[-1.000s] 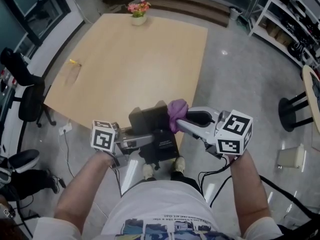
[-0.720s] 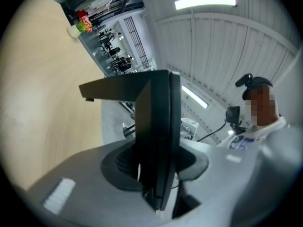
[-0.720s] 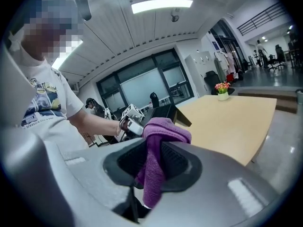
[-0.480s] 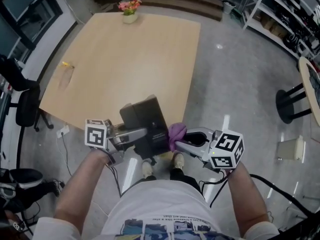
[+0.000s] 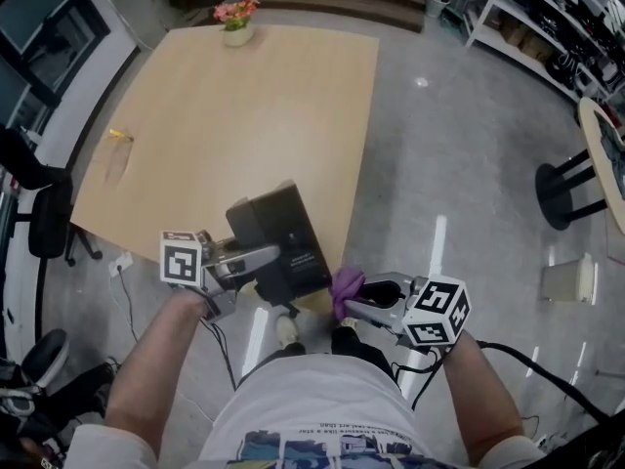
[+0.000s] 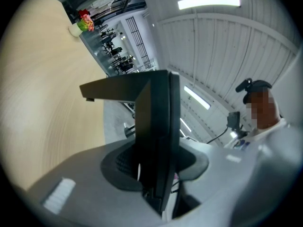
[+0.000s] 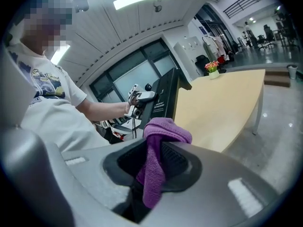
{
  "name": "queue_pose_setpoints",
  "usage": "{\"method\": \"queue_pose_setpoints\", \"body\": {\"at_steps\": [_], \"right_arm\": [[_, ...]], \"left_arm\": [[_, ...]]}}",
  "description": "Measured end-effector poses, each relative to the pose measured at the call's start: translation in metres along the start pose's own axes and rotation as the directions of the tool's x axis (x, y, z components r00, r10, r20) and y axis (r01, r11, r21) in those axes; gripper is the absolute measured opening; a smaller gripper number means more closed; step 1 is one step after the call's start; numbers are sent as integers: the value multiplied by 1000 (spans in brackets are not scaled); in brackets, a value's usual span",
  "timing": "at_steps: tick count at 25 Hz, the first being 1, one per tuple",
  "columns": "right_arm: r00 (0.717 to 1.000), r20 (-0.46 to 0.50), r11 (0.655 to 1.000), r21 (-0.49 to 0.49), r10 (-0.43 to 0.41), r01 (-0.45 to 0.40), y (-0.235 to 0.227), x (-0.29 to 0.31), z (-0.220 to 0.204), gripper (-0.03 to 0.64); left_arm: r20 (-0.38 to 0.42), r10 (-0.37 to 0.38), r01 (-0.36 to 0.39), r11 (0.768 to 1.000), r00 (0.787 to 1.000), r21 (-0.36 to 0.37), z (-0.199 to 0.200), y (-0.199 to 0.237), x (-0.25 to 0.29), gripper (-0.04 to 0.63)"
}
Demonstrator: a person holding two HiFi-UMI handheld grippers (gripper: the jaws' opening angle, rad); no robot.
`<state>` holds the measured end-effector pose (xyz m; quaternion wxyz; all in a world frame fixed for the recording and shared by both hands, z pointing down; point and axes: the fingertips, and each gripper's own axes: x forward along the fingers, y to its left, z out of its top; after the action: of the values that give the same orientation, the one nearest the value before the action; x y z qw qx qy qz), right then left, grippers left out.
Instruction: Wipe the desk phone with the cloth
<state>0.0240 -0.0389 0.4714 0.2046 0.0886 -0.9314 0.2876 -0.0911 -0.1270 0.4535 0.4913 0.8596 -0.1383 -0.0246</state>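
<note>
Our left gripper (image 5: 271,258) (image 6: 156,167) is clenched on the black desk phone (image 5: 280,240) (image 6: 157,122). In the left gripper view the phone stands edge-on between the two jaws, and both pads press on its sides. Our right gripper (image 5: 354,302) (image 7: 154,163) is clamped on the purple cloth (image 5: 347,283) (image 7: 159,143). A bunched fold of the cloth sticks up out of the jaws and the rest hangs down between them.

In the head view we see the phone held up in front of our body, across the near edge of the light wooden table (image 5: 244,106). We cannot tell whether it rests on the tabletop. The cloth is just beside the phone's lower right corner, and whether the two touch we cannot make out. In the right gripper view the phone shows beyond the cloth, with the left gripper gripping it from the side.

On the far edge of the table stands a small pot of flowers (image 5: 235,20) (image 7: 213,68), and a small yellow thing (image 5: 119,136) lies near its left edge. A black office chair (image 5: 41,203) stands to the left of the table on the grey floor (image 5: 459,164). Well off to the right is a round table with a black foot (image 5: 562,189), and storage shelves (image 5: 547,27) line the far right.
</note>
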Motion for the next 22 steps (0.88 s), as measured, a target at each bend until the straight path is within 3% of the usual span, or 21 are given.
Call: {"method": "queue_pose_setpoints", "body": {"at_steps": [11,22], "right_arm": [[996,-72,997,49,-52,55,-11,-20,-36,89],[991,-37,989,57,-132,133,-34,-36,-13,89]], "left_arm": [[-102,62,-63,998,993,-9,-9,65,23,179],[-177,108,-110,994,978,2,-12,140,37,178]]}}
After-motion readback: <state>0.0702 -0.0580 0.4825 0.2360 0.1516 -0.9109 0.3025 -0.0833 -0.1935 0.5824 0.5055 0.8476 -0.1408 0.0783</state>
